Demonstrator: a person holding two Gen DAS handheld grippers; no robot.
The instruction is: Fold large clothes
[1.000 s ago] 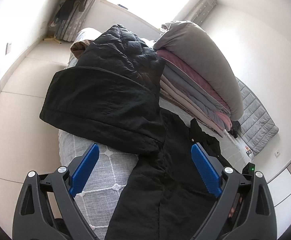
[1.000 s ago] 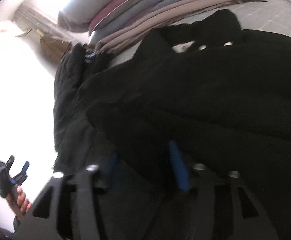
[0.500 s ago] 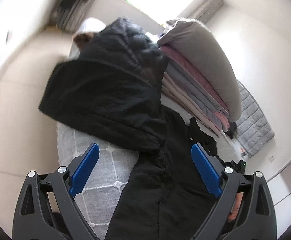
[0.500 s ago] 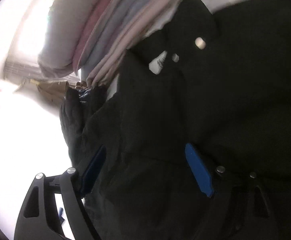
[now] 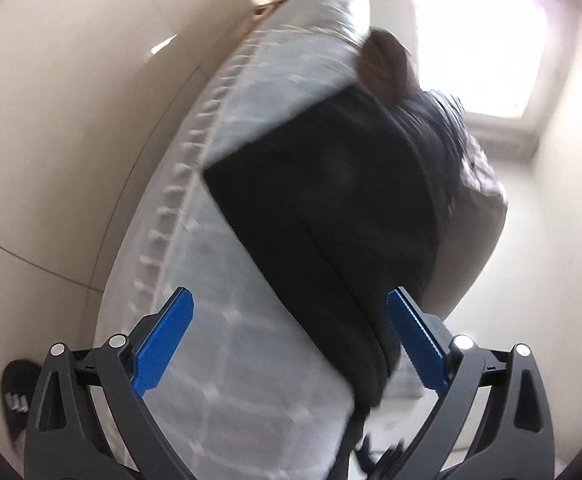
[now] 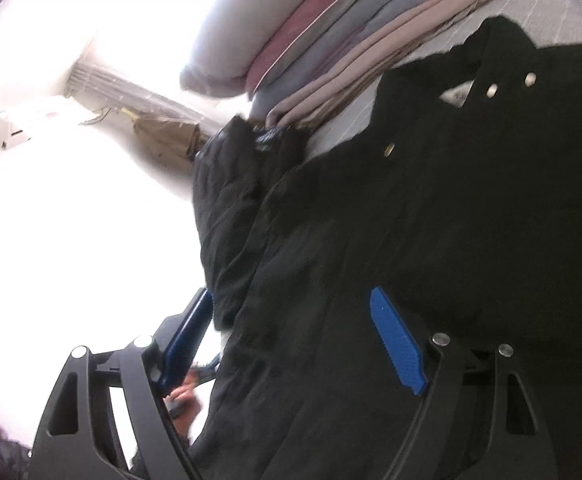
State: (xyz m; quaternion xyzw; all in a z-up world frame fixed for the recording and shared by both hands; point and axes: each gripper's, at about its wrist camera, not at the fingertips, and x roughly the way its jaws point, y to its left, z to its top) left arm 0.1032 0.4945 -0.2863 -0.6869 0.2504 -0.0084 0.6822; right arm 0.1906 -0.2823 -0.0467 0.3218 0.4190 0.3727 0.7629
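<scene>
A large black coat [image 6: 471, 208] with metal snaps lies spread on the bed. In the left wrist view its folded part [image 5: 331, 220] hangs over the edge of the grey quilted mattress [image 5: 219, 360]. My left gripper [image 5: 289, 344] is open and empty, low beside the mattress edge, just short of the coat. My right gripper [image 6: 291, 340] is open right over the coat, with black fabric between its blue pads [image 6: 397, 344], not clamped.
A stack of folded grey, pink and beige bedding [image 6: 331, 52] lies behind the coat. A black puffer jacket [image 6: 231, 184] sits to its left. A brown item [image 5: 383, 66] rests at the far end of the bed. Pale floor [image 5: 51, 140] lies left of the mattress.
My left gripper dropped low and swung to the bed's side, so the view now looks along the mattress edge. My right gripper opened a second ago and has shifted over the coat.
</scene>
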